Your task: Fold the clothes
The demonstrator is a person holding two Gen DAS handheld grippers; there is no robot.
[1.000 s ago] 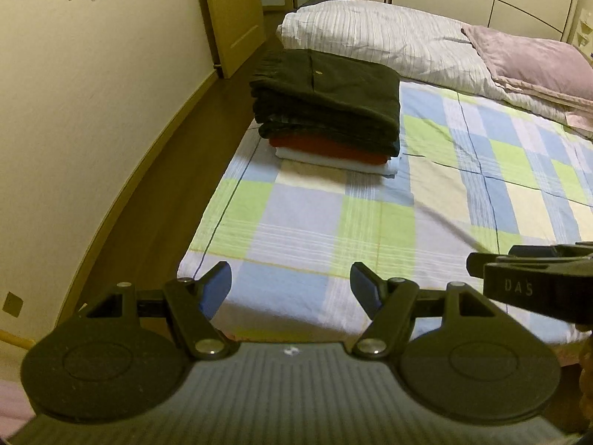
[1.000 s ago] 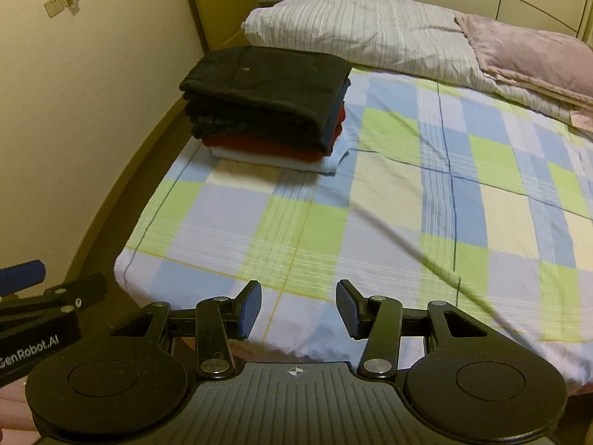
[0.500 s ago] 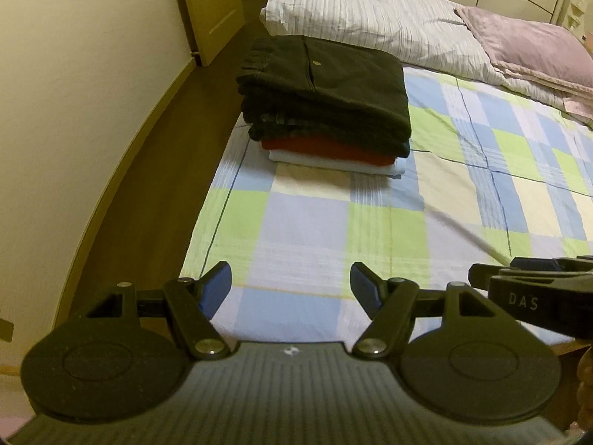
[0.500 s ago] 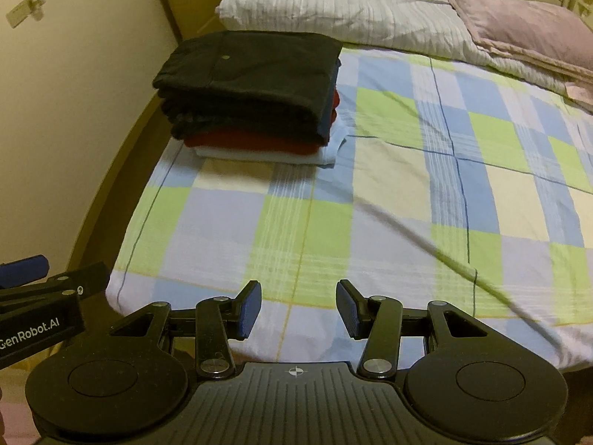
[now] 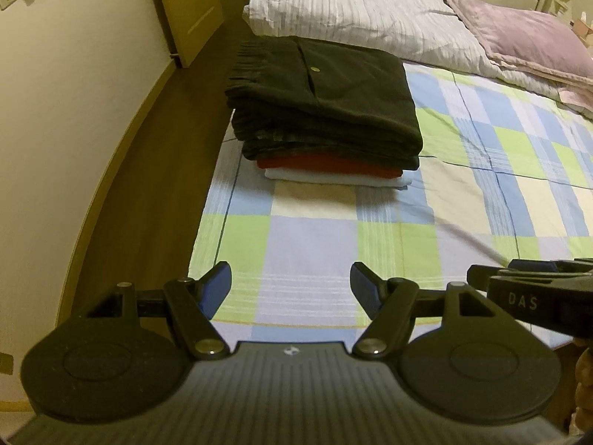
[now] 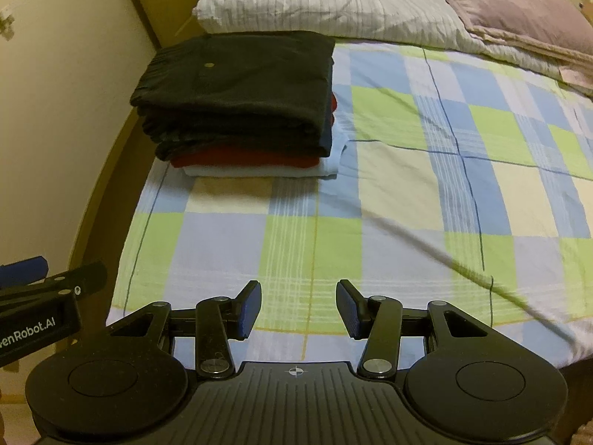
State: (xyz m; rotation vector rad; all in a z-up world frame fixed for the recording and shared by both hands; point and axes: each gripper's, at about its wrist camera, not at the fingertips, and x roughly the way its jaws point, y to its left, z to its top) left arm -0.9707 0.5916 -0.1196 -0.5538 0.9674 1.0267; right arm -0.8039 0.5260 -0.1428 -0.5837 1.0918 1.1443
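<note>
A stack of folded clothes (image 5: 322,111) sits on the left side of the bed, dark garments on top, a red one and a white one beneath. It also shows in the right wrist view (image 6: 241,100). My left gripper (image 5: 291,289) is open and empty above the foot of the bed, well short of the stack. My right gripper (image 6: 298,309) is open and empty, also over the foot of the bed. Each gripper shows at the edge of the other's view.
The bed has a checked green, blue and cream sheet (image 6: 426,193). A striped white pillow (image 5: 363,15) and a pink blanket (image 5: 526,37) lie at the head. A wall (image 5: 55,111) and a strip of wooden floor (image 5: 159,155) run along the left. A door (image 5: 185,3) stands beyond.
Both grippers have moved forward toward the bed and tilted down; the stack appears larger and closer. Both stay open and empty.
</note>
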